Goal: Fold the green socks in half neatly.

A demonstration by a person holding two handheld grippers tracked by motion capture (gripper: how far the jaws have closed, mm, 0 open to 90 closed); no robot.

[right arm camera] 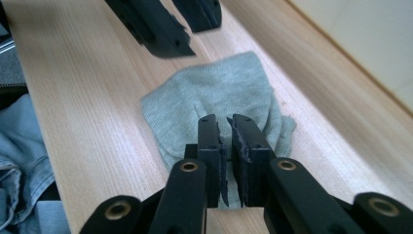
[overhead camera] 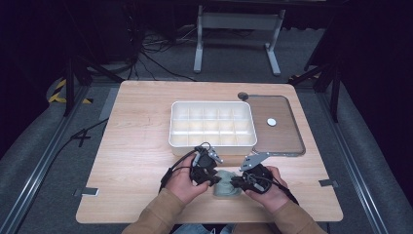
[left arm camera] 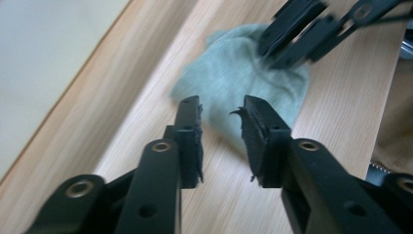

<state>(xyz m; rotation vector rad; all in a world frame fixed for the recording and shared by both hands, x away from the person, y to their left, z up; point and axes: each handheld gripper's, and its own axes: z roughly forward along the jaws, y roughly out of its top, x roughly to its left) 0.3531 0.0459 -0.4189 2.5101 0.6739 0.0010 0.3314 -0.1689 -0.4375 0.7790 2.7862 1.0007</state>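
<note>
A grey-green cloth [overhead camera: 225, 189] lies crumpled on the wooden table [overhead camera: 136, 161] near its front edge, between the person's two hands. My left gripper [overhead camera: 215, 180] is at the cloth's left side; in the left gripper view it [left arm camera: 221, 117] is open, and the cloth [left arm camera: 229, 78] lies just beyond its tips. My right gripper [overhead camera: 234, 183] comes in from the right. In the right gripper view its jaws [right arm camera: 226, 129] are nearly together over the cloth [right arm camera: 214, 95], with fabric in the narrow gap. The left gripper view shows the right gripper [left arm camera: 268, 56] touching the cloth's far side.
A white tray [overhead camera: 213, 104] with several compartments stands just behind the hands; its wall [left arm camera: 39, 58] is close beside the grippers. A clear lid [overhead camera: 287, 141] with a small white disc [overhead camera: 271, 122] on it lies to the tray's right. The person's jeans [right arm camera: 24, 156] are at the table edge.
</note>
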